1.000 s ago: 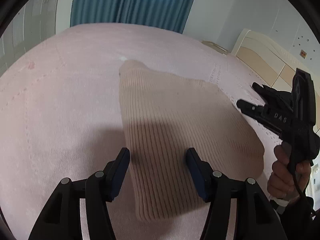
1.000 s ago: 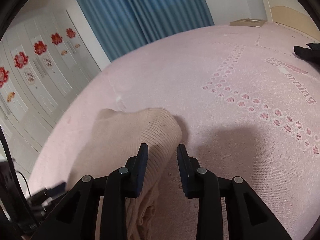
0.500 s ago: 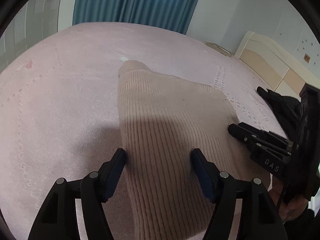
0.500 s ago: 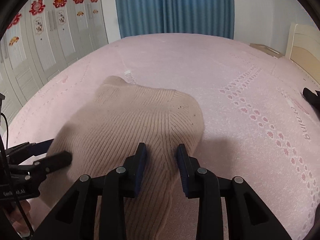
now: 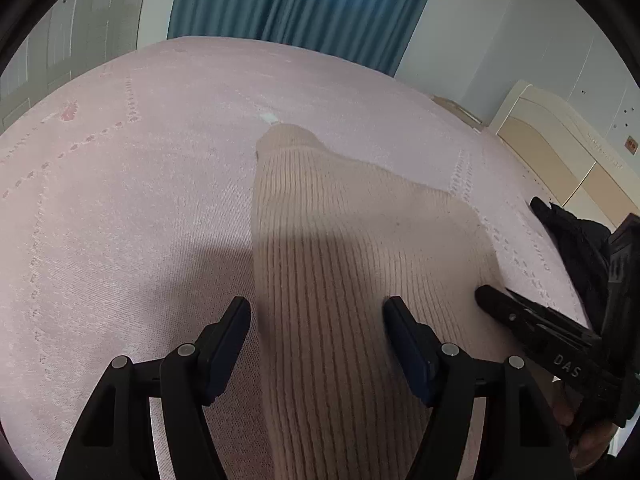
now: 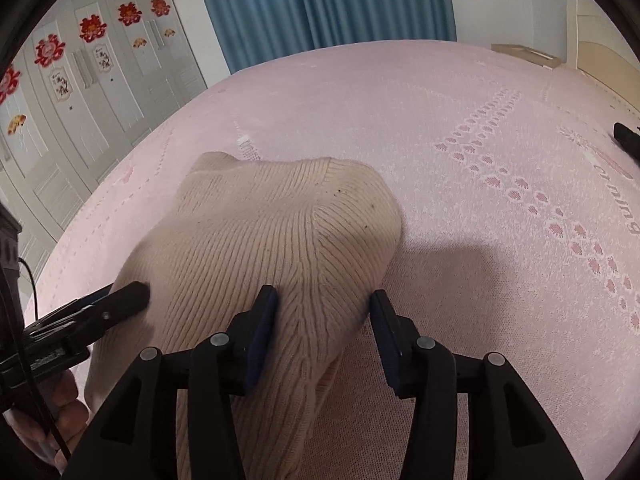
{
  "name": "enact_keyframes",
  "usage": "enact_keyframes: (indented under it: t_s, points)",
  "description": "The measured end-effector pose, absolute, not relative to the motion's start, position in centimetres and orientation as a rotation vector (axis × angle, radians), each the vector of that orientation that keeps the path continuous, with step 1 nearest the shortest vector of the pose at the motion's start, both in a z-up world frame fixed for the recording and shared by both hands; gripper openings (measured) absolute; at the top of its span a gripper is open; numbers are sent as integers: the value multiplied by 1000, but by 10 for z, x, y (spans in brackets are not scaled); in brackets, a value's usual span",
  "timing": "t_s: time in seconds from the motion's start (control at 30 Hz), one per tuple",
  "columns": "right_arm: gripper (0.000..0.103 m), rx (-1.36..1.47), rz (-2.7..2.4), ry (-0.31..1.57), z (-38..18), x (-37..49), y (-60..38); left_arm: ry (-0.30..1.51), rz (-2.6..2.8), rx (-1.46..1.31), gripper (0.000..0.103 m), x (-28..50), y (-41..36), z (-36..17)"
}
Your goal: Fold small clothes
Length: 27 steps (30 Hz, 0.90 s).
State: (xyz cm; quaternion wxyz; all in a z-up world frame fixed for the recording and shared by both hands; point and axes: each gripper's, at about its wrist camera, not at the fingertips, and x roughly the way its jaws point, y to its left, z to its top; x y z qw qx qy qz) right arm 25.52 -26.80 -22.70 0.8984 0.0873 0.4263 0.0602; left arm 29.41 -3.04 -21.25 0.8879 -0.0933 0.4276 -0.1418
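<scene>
A beige ribbed knit garment (image 5: 344, 248) lies folded on the pink bedspread (image 5: 132, 216). My left gripper (image 5: 316, 312) is open, its jaws straddling the garment's near left part, just above it. My right gripper (image 6: 322, 304) is open over the garment's (image 6: 256, 240) right near edge, with the knit between the jaws. The right gripper's fingers (image 5: 516, 312) show in the left wrist view at the garment's right edge. The left gripper's fingers (image 6: 120, 300) show in the right wrist view at its left edge.
A dark piece of clothing (image 5: 576, 236) lies on the bed to the right. A cream headboard (image 5: 560, 148) stands beyond it. White wardrobe doors (image 6: 80, 92) with red decorations line the left side, and blue curtains (image 6: 320, 4) hang at the back.
My right gripper has swung over the garment and its jaws have opened wider. My left gripper has moved forward along the garment, jaws still open.
</scene>
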Motion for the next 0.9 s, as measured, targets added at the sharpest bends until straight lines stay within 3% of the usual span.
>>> enact_keyframes:
  t_s: [0.9]
  points:
    - [47, 145, 109, 874, -228, 254, -260, 899, -275, -225, 74, 297, -28, -218]
